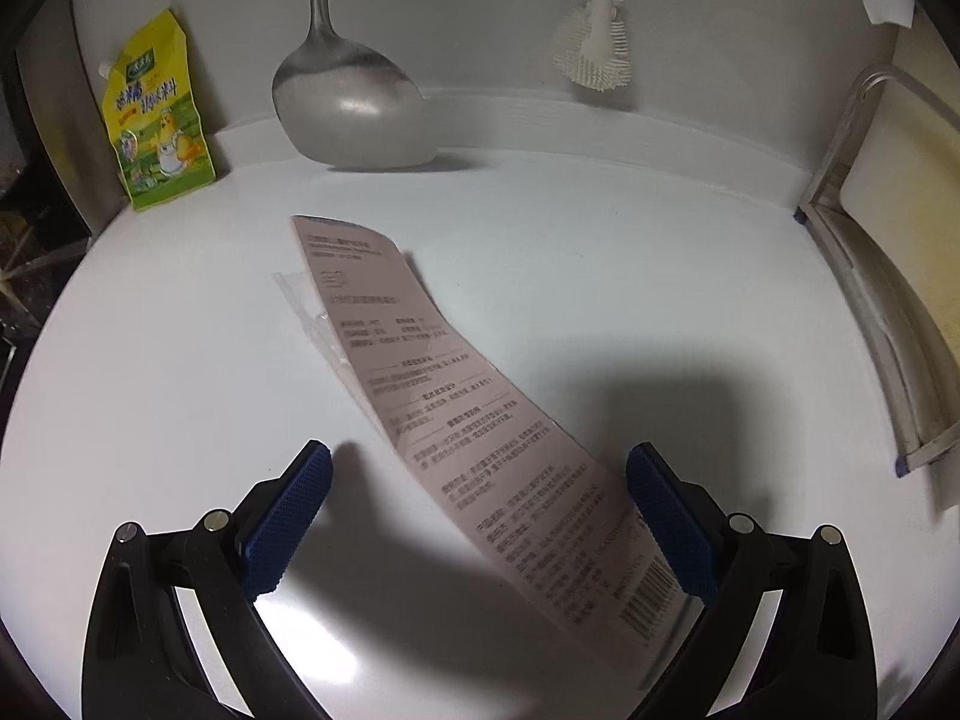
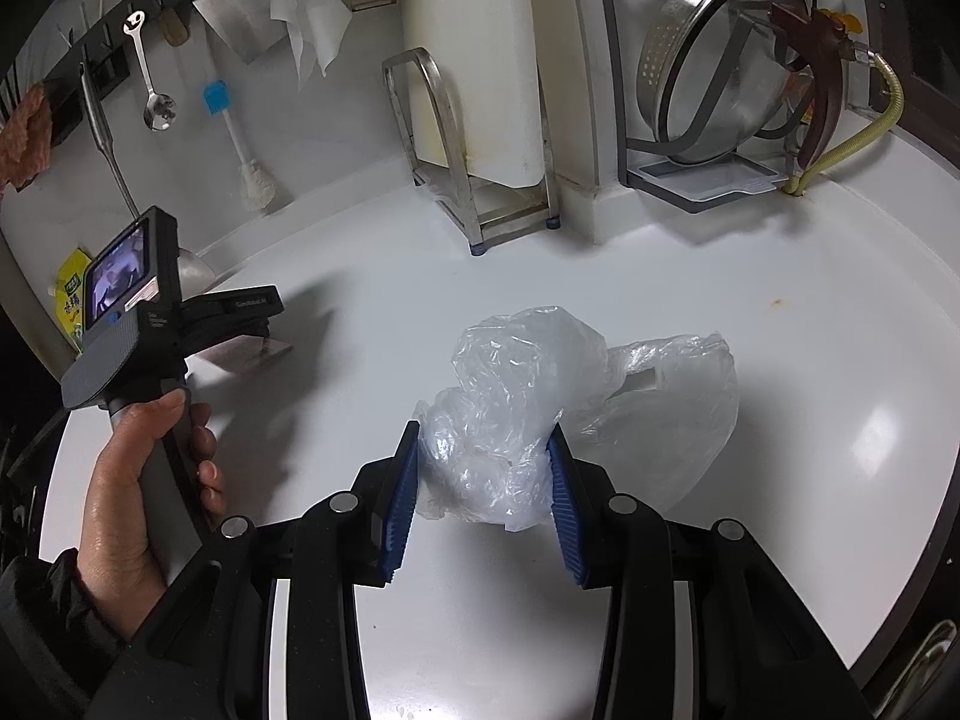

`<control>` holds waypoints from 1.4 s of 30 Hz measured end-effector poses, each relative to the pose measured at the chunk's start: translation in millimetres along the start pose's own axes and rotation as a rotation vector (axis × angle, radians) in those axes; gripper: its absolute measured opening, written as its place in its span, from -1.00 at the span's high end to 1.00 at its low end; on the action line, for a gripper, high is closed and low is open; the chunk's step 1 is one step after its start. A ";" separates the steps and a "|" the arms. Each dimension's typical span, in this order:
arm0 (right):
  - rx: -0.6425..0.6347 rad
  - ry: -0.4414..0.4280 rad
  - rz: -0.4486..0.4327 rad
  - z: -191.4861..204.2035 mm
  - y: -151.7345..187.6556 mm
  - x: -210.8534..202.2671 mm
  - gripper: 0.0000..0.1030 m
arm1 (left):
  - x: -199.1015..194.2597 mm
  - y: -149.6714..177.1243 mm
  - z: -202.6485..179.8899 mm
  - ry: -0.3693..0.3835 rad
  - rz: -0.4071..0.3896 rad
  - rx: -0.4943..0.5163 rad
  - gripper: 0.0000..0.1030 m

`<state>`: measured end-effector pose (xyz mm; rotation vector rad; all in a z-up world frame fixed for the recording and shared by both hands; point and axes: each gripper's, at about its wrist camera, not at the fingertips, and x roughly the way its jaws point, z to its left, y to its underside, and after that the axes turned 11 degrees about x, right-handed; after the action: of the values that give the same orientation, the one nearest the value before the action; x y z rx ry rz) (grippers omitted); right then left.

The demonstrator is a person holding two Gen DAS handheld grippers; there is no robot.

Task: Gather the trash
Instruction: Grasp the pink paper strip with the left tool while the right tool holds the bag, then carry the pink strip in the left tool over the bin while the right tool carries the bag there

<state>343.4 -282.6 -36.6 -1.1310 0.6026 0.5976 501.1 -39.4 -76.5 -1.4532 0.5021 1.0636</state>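
Your left gripper (image 1: 480, 516) stands wide open with nothing pressed between its blue pads (image 1: 288, 528), tilted down at the white counter (image 1: 630, 252). The long pink printed card (image 1: 456, 414) runs diagonally through the gap: its barcode end lies close in by the right-hand pad, touching it or nearly so as far as the view shows, while the far end stretches away toward the metal spatula (image 1: 348, 102) leaning at the wall. A scrap of clear film (image 1: 303, 300) sticks out from under the card's far left edge. Your right gripper (image 2: 483, 492) is narrowed onto the crumpled clear plastic bag (image 2: 540, 396), both pads bearing into its sides, with the looser part of the bag billowing out beyond the fingertips above the counter. So one piece of trash is already in hand, and the step now looks like lining up on the card. The card seems to lie flat and thin, so you will likely need to bring the pads down over one long edge, or catch a corner that lifts, before you close; a flat pinch from above may simply slide off it. The yellow seasoning pouch (image 1: 159, 120) and the white bottle brush (image 1: 594, 48) stand well apart by the wall, clear of your approach.
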 end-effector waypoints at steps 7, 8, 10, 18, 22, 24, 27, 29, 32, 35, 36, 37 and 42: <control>0.003 0.002 -0.001 -1.4 -0.3 0.7 0.25 | -1.1 -3.2 -2.3 -0.029 -0.007 0.007 -0.80; 0.004 0.002 -0.002 -1.8 -0.5 0.6 0.25 | -2.0 -2.5 -1.2 -0.020 -0.015 0.004 -0.64; 0.004 0.002 -0.002 -2.1 -0.4 0.7 0.25 | -5.2 -0.8 0.7 0.000 -0.028 0.000 -0.39; 0.000 0.000 -0.006 -1.0 0.0 0.0 0.25 | -15.1 7.8 2.4 0.041 -0.072 0.048 0.55; -0.002 -0.001 -0.008 -0.5 0.7 0.6 0.25 | -21.9 13.1 6.2 0.086 -0.085 0.069 0.70; -0.005 -0.001 -0.007 0.1 1.7 1.1 0.25 | -27.1 16.9 9.0 0.101 -0.097 0.089 0.75; -0.005 -0.006 -0.011 1.2 2.0 -0.7 0.25 | -39.2 24.6 15.6 0.116 -0.125 0.114 0.75; -0.009 -0.008 -0.018 3.3 2.9 -3.3 0.25 | -50.2 31.2 21.8 0.126 -0.154 0.137 0.75; -0.025 -0.014 -0.032 9.1 5.7 -9.1 0.25 | -66.9 40.9 32.7 0.143 -0.188 0.163 0.75; -0.033 -0.028 -0.038 13.8 15.0 -18.9 0.25 | -91.2 56.0 48.3 0.160 -0.238 0.194 0.75; -0.040 -0.029 -0.043 15.4 20.7 -24.1 0.25 | -101.8 63.2 55.0 0.164 -0.263 0.209 0.75; -0.040 -0.037 -0.047 15.5 27.9 -30.2 0.25 | -110.3 69.4 60.1 0.168 -0.280 0.219 0.75; -0.036 -0.043 -0.039 14.2 64.9 -57.8 0.25 | -154.7 112.3 85.6 0.201 -0.369 0.294 0.75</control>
<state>259.3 -256.7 -32.8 -1.1587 0.5339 0.6000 307.3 -23.7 1.3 -1.3296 0.4859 0.5311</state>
